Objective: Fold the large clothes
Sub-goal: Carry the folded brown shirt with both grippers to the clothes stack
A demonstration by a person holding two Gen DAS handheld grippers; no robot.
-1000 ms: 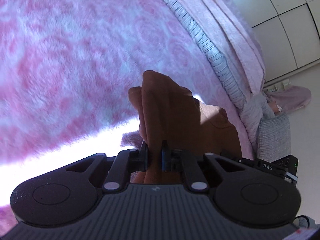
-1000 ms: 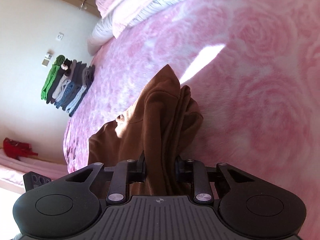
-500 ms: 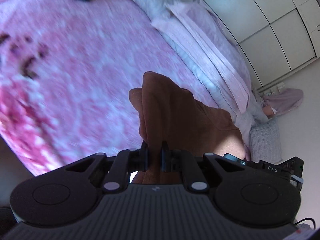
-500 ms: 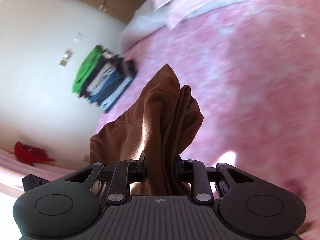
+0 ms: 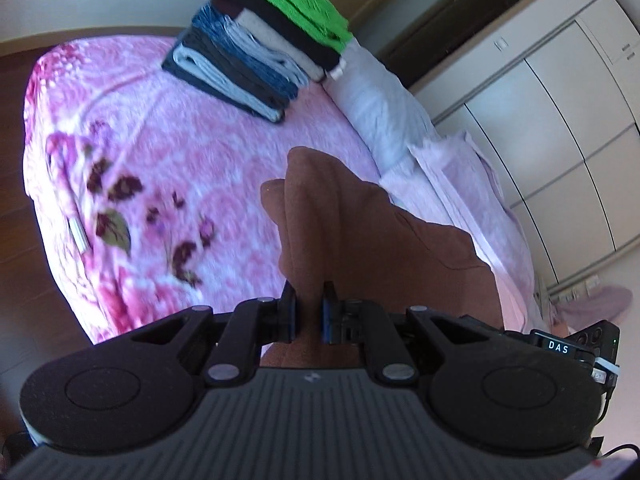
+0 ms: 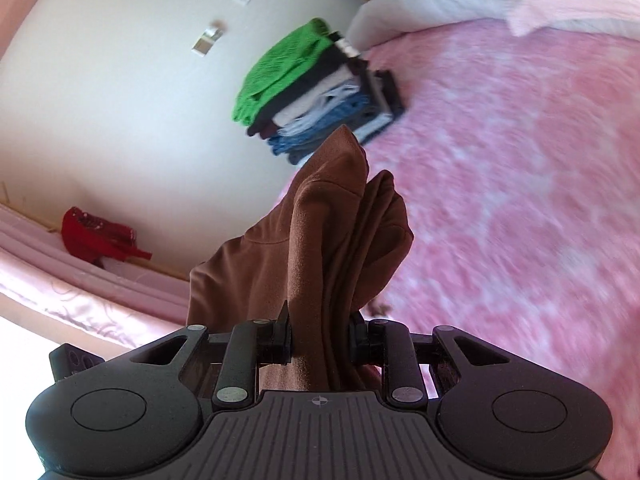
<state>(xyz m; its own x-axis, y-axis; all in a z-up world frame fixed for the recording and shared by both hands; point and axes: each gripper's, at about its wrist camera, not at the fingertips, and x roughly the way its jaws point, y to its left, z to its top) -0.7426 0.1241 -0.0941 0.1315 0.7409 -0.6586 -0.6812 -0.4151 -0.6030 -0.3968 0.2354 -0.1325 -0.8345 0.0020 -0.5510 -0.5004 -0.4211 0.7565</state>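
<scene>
Left gripper [image 5: 307, 316], right gripper [image 6: 320, 338]: both clamped on brown garment [image 5: 340, 220] | carry level to folded stack [image 5: 256, 48] | lower squarely, release together.

Bed under a fuzzy pink rose-print blanket [image 5: 192, 168]; dark wooden floor [image 5: 16, 240] beside it. White pillow [image 5: 376, 96] and pale pink folded quilt [image 5: 472, 192] at the head. Cream wardrobe doors [image 5: 560, 92] with dark seams; brown-framed doorway [image 5: 444, 12]. Plain white wall [image 6: 100, 80] with two small switch plates [image 6: 208, 40]. Daylight, bright.
</scene>
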